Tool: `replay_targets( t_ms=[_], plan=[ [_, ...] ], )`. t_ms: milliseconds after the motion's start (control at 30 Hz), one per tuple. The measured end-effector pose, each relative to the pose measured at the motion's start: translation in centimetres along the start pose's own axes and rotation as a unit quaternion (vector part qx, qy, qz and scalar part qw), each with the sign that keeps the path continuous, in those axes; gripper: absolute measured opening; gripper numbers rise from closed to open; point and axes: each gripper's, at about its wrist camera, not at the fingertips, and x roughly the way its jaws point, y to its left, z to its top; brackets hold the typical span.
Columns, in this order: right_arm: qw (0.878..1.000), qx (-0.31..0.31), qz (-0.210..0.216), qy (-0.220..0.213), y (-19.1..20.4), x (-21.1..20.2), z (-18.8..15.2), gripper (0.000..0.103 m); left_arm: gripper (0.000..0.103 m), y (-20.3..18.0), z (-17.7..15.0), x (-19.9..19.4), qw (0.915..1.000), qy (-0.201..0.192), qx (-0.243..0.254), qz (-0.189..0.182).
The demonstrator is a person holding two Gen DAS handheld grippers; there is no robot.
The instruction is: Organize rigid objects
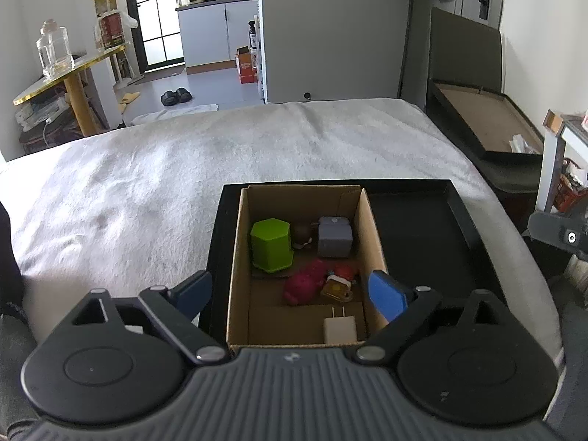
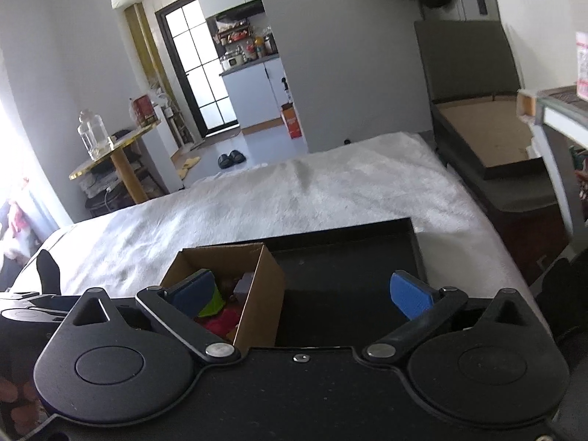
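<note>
In the right wrist view, the cardboard box (image 2: 262, 296) has its contents largely hidden behind the left finger (image 2: 193, 292) and near wall. Small brown item (image 1: 302, 233) beside the green block (image 1: 271, 244): unidentifiable.

Tray (image 1: 459, 220): on the bed (image 1: 183, 169), ahead of the left claw (image 1: 294, 294).
Cardboard box (image 1: 371, 228): in the tray's left part, between that claw's fingers.
Hexagonal block (image 1: 271, 244): in the box, far left.
Charger (image 1: 340, 330): in the box, nearest the claw.

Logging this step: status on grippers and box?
Left gripper open, empty, above box. Right gripper open, empty, over black tray. Toys and charger in box. Nothing in the way.
</note>
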Motion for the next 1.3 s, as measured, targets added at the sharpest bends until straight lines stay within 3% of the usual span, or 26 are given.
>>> replay_targets(
  t_ms=[533,1033,1200,1300],
  plan=[
    [1.000,-0.002,-0.008,0.012,1.1,-3.5,0.2,0.103,0.092,1.0,-0.9,-4.5,0.9992,-0.006,-0.019,-0.035],
    [0.997,0.022,-0.070,0.010,2.8,-7.9,0.2,0.103,0.099,1.7,-2.0,-8.7,0.9943,-0.039,-0.032,-0.094],
    [0.996,0.051,-0.077,0.006,3.0,-9.8,0.1,0.103,0.102,1.6,-2.3,-10.0,0.9941,-0.047,-0.019,-0.095],
    [0.995,0.036,-0.092,0.002,3.6,-10.7,0.1,0.103,0.102,1.6,-2.5,-10.6,0.9940,-0.045,-0.013,-0.098]
  ],
)
